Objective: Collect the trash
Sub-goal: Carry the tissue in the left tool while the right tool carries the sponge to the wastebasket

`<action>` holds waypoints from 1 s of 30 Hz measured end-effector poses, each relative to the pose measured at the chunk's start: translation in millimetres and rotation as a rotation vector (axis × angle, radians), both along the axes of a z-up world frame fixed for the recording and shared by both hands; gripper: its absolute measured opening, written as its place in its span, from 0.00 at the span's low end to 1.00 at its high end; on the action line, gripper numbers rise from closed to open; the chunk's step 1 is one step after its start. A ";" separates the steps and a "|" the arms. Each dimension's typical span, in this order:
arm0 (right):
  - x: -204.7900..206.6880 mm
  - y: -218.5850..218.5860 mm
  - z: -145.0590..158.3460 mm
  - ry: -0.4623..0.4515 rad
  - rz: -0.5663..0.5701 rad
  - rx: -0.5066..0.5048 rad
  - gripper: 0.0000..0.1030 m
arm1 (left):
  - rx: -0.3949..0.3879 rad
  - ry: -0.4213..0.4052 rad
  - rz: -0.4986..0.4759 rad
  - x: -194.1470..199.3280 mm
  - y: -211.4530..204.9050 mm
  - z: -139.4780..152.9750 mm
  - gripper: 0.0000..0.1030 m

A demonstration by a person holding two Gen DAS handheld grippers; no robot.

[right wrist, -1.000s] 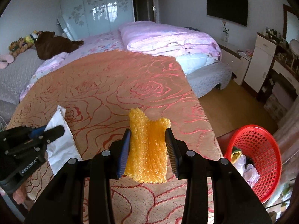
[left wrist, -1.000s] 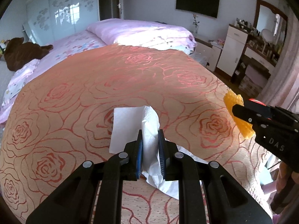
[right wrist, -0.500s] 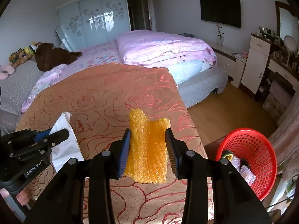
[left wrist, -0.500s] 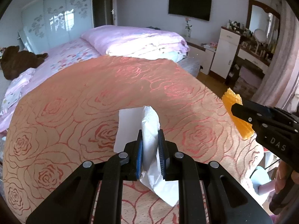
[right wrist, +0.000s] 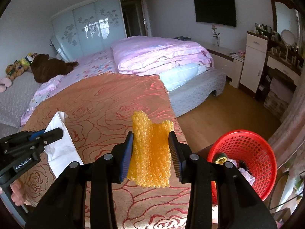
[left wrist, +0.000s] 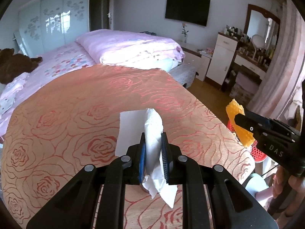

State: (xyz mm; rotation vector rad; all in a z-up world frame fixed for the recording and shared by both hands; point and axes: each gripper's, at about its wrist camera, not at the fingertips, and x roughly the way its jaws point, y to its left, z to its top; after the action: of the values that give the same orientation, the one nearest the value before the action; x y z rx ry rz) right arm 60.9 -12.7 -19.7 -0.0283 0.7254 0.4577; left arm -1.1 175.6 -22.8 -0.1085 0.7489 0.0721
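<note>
Left gripper [left wrist: 153, 150] up close, jaws pinching a folded white tissue [left wrist: 152, 126], one end poking up, the other drooping below the fingers, clear of the bed. Over on the right, the right gripper [right wrist: 152, 152] has its jaws clamped on a crumpled piece of orange bubble wrap [right wrist: 150, 152], held in the air above the bed's edge. Beneath both, the rose-patterned orange bedspread [right wrist: 106, 106]. Down on the floor to the right, a red basket [right wrist: 253, 148] with scraps already inside. Further back, a folded pink duvet [right wrist: 160, 55], a brown plush toy [right wrist: 51, 66], and a dark television [right wrist: 215, 11] on the wall.
</note>
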 end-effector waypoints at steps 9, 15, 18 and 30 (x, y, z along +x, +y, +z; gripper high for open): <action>1.3 -29.4 7.7 -0.015 -0.054 0.020 0.36 | 0.030 -0.008 -0.072 13.8 -34.1 6.4 0.14; 3.1 -53.1 13.4 -0.032 -0.095 0.018 0.36 | 0.054 -0.023 -0.128 25.9 -62.4 12.9 0.14; 3.6 -64.3 16.2 -0.040 -0.118 0.016 0.36 | 0.054 -0.033 -0.161 32.6 -77.3 17.6 0.14; 3.3 -126.8 20.3 -0.060 -0.233 0.005 0.36 | 0.045 -0.070 -0.283 54.5 -132.5 34.4 0.14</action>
State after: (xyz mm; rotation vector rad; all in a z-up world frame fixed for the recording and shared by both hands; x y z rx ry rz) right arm 64.2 -139.5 0.6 0.0471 0.6590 0.2348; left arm 53.4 43.1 11.5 0.0385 0.6860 -0.1830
